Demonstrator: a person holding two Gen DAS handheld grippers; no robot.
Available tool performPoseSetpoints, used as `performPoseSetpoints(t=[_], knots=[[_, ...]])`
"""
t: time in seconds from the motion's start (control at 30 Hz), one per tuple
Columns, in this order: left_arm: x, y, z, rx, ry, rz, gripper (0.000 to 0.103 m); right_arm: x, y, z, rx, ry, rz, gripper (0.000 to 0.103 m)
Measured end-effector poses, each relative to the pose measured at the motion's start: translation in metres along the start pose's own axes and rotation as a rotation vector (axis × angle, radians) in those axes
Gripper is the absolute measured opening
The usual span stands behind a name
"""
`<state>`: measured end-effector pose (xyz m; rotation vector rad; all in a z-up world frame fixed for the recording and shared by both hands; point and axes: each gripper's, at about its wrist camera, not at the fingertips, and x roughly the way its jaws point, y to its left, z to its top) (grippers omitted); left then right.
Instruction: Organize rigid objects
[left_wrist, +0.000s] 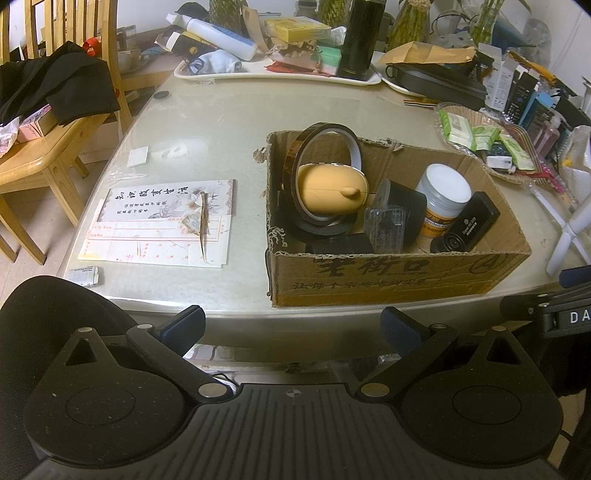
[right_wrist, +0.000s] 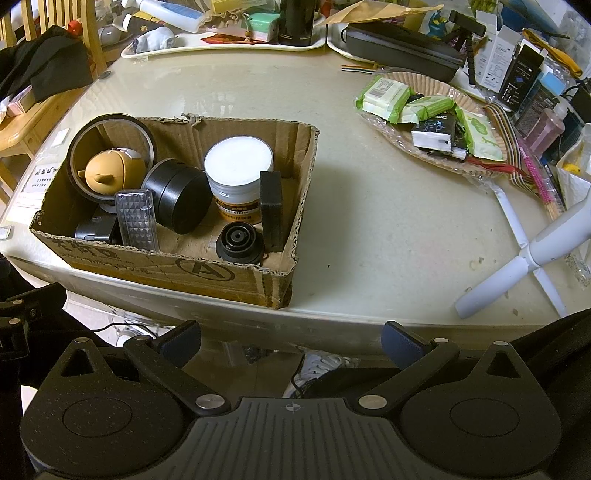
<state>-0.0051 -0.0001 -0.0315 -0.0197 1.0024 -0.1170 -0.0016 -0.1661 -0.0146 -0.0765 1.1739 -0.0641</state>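
Brown and torn at the edges, the open cardboard box sits on the pale shiny table, and we see it just ahead of our left claw and a bit to its right. Our left claw is spread wide with nothing between its fingers, held back off the table's near edge. Our right claw is also spread wide and holds nothing, and from it the box lies ahead and to the left. Inside the box we see a big brown ring of tape standing up at the far left corner, with a tan egg-shaped plastic toy leaning in it. Next to that is a round black tin, and a clear bumpy plastic case leans in front of it. A white-lidded jar with an orange label stands further right, a flat black block stands on its edge beside the jar, and a small black round cap lies close to our side of the box. Ahead and left of our left claw, some printed papers lie flat on the table.
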Motion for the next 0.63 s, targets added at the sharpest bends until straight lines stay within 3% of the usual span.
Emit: performPoseSetpoints(t=[0.63], knots=[[-0.0016, 0.0026, 0.0, -0.014, -0.009, 0.002, 0.103, -0.0002, 0.0008, 0.0, -0.001, -0.001, 0.0, 0.103]])
